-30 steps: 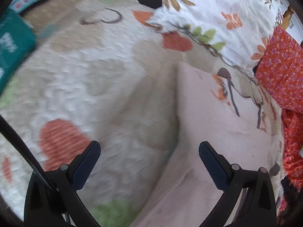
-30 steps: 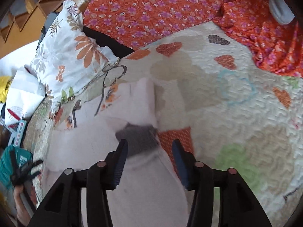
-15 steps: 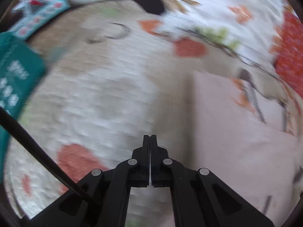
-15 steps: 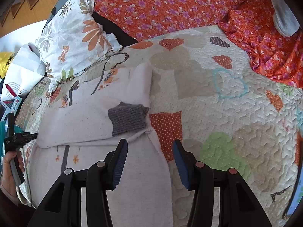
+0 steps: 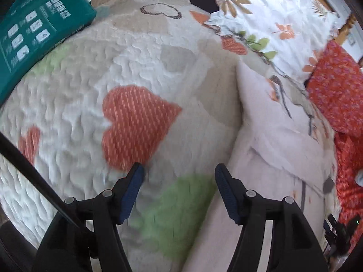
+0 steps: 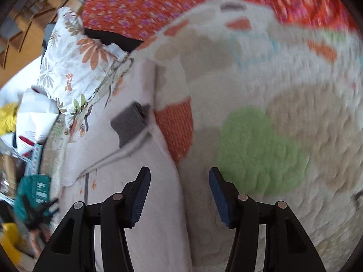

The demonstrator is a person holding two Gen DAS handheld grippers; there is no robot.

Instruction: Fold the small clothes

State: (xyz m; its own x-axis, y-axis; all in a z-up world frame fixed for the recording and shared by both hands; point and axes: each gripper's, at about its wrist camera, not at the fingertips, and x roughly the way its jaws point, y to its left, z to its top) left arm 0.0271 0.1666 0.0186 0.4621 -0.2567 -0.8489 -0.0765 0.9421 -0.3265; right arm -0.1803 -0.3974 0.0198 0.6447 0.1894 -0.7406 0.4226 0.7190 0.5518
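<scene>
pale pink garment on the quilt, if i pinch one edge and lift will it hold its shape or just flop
Probably floppy: the pale pink garment lies in soft folds on the quilt and follows its curve. It looks thin, so likely light. The grey cuff looks thicker and ribbed, so that end may hang a little heavier. A single pinch would likely let it drape and unfold.

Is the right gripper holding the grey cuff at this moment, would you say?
No: the right gripper is open and empty, and the grey cuff lies apart, farther ahead.

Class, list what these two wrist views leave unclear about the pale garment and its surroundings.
- Pale garment: near end cut off at the bottom edge, both views.
- Quilt patterns: motion-blurred, right wrist view.
- Green package print: too small and blurred, left wrist view.
- Grey cuff: what it belongs to is unclear.
</scene>
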